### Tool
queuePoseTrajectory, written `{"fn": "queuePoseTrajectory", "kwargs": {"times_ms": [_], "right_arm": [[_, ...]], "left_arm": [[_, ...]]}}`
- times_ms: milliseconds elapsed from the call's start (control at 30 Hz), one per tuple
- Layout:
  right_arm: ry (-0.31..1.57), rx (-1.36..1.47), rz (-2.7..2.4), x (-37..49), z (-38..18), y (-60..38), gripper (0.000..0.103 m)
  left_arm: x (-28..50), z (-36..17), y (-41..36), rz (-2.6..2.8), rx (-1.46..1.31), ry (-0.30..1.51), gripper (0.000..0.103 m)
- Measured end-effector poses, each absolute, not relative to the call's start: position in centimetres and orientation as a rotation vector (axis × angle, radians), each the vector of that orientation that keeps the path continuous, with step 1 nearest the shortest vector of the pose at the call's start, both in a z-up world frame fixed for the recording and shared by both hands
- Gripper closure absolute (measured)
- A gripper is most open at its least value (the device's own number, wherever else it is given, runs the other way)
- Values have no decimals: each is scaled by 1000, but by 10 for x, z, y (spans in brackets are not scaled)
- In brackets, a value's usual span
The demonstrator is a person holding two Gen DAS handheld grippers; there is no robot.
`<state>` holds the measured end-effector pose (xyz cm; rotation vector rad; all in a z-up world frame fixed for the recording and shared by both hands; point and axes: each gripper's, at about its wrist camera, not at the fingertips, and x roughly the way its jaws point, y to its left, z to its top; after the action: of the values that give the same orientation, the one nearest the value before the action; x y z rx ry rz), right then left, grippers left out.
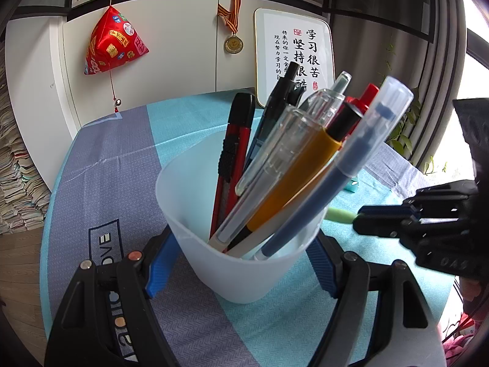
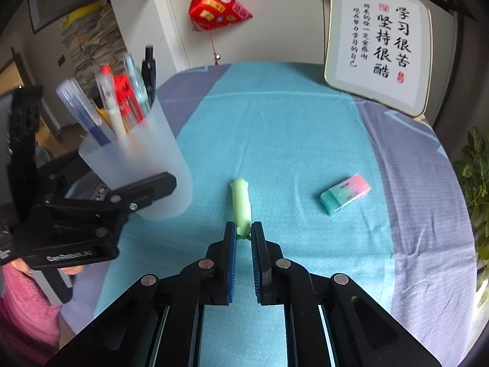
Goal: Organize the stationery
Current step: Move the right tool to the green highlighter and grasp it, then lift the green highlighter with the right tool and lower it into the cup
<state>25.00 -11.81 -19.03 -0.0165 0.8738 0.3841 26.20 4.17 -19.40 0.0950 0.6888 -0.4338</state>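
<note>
Left wrist view: the left tongs point(image 1: 241, 263) are clenching the frosted cup point(image 1: 244, 241) holding pens point(image 1: 293, 177). Right wrist view: the right tongs point(image 2: 243, 231) are pinching the green pen point(image 2: 240, 203), lying on the tabletop point(image 2: 290, 128) right of the cup; the eraser point(image 2: 345, 194) is lying farther right.

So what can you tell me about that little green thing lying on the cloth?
The green thing is a short, pale green, soft-looking stick with a rounded far end, perhaps an eraser or pen cap. It lies flat on the blue tablecloth, between the frosted cup and the pink-and-teal eraser. The right gripper pinches its near end.
</note>
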Motion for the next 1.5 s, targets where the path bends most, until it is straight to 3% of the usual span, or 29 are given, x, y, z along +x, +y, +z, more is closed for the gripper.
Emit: {"fn": "queuePoseTrajectory", "kwargs": {"times_ms": [367,700,1500], "right_arm": [[769,28,395,231,-138,-132,93],[630,-68,552,196,-51,-108,93],[768,-136,608,194,-65,-80,93]], "left_arm": [[262,-194,42,-434,95,689,27],[262,-194,42,-434,95,689,27],[262,-194,42,-435,95,691,27]]}}
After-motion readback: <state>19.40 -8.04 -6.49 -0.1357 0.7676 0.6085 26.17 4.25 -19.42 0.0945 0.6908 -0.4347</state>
